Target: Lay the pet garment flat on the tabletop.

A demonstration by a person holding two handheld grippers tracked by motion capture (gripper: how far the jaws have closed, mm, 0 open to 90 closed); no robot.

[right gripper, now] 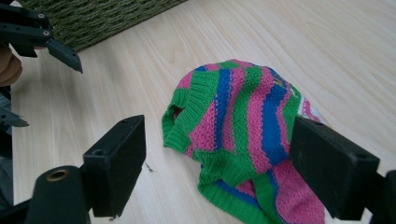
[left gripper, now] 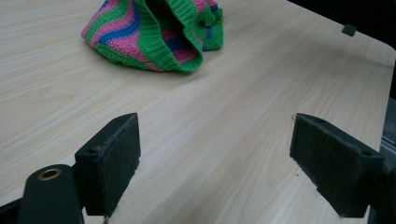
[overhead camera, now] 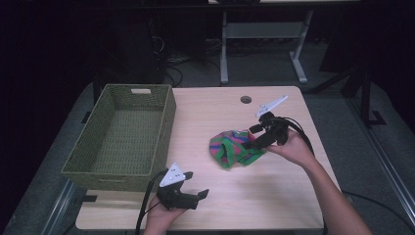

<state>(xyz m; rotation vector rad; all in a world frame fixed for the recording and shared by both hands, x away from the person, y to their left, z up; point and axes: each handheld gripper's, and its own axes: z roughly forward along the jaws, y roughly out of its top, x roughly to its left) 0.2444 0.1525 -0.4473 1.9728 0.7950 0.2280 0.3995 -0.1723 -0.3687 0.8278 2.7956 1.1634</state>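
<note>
A knitted garment [overhead camera: 234, 148] striped green, pink and blue lies crumpled on the wooden table [overhead camera: 205, 112], right of centre. My right gripper [overhead camera: 255, 137] hovers at its right edge, open, with the garment [right gripper: 243, 130] lying between and beyond its jaws. My left gripper [overhead camera: 195, 185] rests near the table's front edge, open and empty, pointing across bare wood toward the garment [left gripper: 154, 32].
A green woven basket [overhead camera: 122, 134] stands on the left side of the table, nothing visible inside it. A small round hole [overhead camera: 245, 99] sits near the table's far edge. Beyond the table are a desk frame and cables on the floor.
</note>
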